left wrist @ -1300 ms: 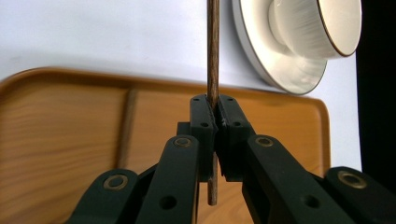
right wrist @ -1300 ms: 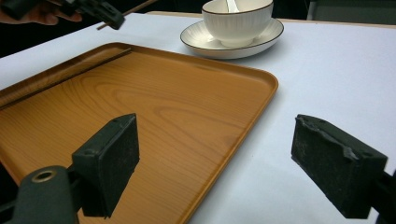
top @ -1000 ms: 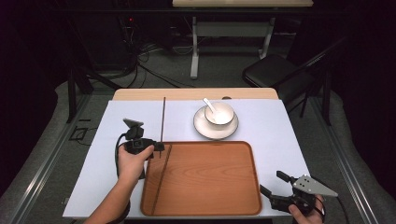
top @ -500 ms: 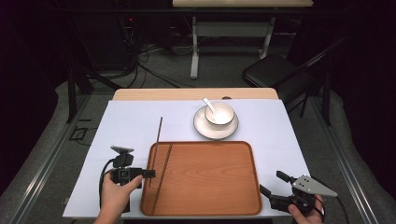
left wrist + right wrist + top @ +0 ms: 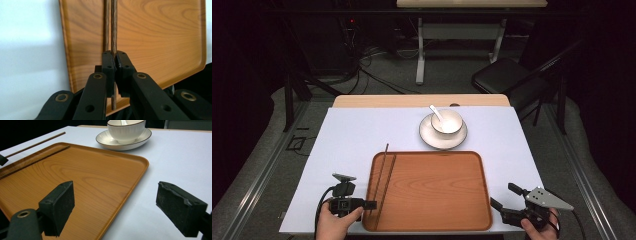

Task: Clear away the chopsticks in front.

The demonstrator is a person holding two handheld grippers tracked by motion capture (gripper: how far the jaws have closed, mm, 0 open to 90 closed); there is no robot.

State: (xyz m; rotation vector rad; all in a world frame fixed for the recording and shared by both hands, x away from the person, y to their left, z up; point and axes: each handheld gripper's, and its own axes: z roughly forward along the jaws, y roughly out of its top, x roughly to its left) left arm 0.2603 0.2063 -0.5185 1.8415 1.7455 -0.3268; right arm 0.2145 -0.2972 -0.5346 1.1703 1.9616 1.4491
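High view: left gripper (image 5: 371, 204) at tray's (image 5: 432, 227) left near edge, clamping chopsticks (image 5: 383, 177) that lie over the tray's left side. Left gripper view: jaws pressed tight on one chopstick (image 5: 114, 37). Right gripper view: right gripper (image 5: 120, 207) spread, nothing between, over tray corner; bowl (image 5: 126, 128) beyond.

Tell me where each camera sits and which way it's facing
High view: above the person's side, looking forward and down on the tray, bowl, both hands and claws.
Left gripper view: rides the left claw, looking along shut jaws clamping a chopstick over the tray.
Right gripper view: rides the right claw, jaws open, looking across the tray toward the bowl and saucer.
All three share the tray and chopsticks.
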